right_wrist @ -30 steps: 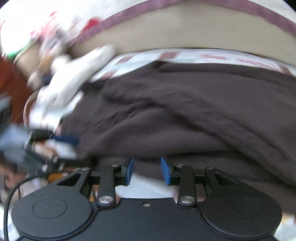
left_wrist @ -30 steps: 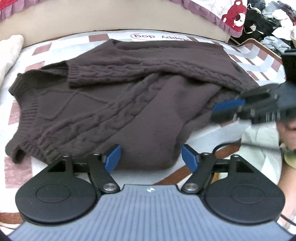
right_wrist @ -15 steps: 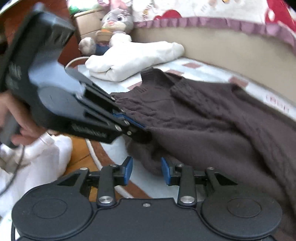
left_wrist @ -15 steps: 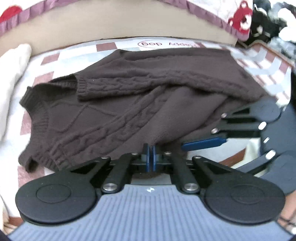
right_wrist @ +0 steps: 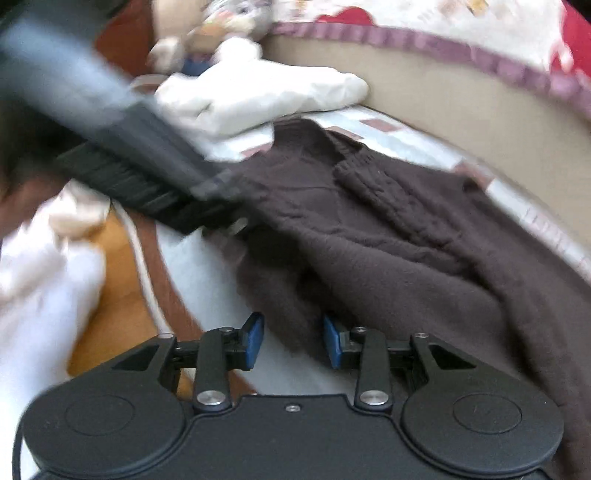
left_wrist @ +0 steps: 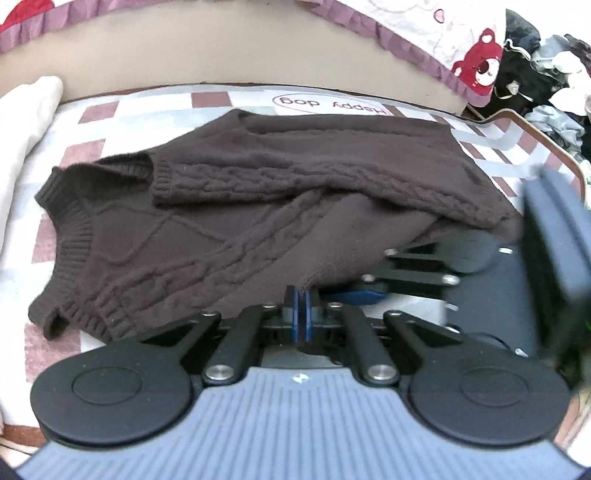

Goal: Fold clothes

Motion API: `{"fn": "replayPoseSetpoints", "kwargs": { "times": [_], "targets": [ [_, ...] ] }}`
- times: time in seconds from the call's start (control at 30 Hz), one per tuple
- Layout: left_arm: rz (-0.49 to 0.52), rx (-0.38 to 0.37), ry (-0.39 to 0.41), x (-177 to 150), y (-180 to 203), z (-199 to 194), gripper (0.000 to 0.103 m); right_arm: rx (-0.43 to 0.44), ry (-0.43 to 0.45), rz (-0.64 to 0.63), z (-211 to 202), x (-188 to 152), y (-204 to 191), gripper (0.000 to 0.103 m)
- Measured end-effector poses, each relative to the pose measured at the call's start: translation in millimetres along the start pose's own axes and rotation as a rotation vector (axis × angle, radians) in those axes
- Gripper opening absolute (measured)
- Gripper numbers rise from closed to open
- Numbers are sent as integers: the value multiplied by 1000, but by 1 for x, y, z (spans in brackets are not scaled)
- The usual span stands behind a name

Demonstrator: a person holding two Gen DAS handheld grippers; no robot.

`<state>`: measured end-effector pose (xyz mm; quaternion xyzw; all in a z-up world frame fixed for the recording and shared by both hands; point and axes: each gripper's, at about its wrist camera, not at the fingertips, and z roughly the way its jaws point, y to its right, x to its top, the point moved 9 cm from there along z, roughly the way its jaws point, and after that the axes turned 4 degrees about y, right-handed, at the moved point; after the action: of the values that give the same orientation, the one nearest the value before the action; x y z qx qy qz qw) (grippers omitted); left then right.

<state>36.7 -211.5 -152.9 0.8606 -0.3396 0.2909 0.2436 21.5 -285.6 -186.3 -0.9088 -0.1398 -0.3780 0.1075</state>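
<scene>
A dark brown cable-knit sweater (left_wrist: 229, 206) lies on a checked mat, one sleeve folded across its body. My left gripper (left_wrist: 302, 310) is shut at the sweater's near edge; whether cloth is pinched between the blue pads is hidden. The right gripper shows in the left wrist view (left_wrist: 354, 295), reaching under the sweater's near right edge. In the right wrist view my right gripper (right_wrist: 293, 341) is open with a fold of the sweater (right_wrist: 388, 240) between its blue pads. The left gripper shows there too (right_wrist: 218, 206), blurred, at the sweater's edge.
The checked mat (left_wrist: 229, 99) lies against a beige bed base with a purple frilled cover (left_wrist: 388, 33). A folded white garment (right_wrist: 266, 99) and a plush toy (right_wrist: 225, 22) sit at the mat's far left. A heap of clothes (left_wrist: 546, 74) is at the right. White cloth (right_wrist: 40, 288) lies on the wooden floor.
My left gripper has shut at the sweater's near edge and pulled back a little. My right gripper swung round to the near right edge and now straddles a fold.
</scene>
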Motion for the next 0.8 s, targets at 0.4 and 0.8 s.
{"fn": "replayPoseSetpoints", "kwargs": {
  "times": [0.4,0.8],
  "targets": [
    [-224,16,19,12,-48,4,56,379,-71,236,-20,-15,-27,9],
    [-439,148,110,82,-163,102,62,225,288,589,-71,39,94,35]
  ]
}}
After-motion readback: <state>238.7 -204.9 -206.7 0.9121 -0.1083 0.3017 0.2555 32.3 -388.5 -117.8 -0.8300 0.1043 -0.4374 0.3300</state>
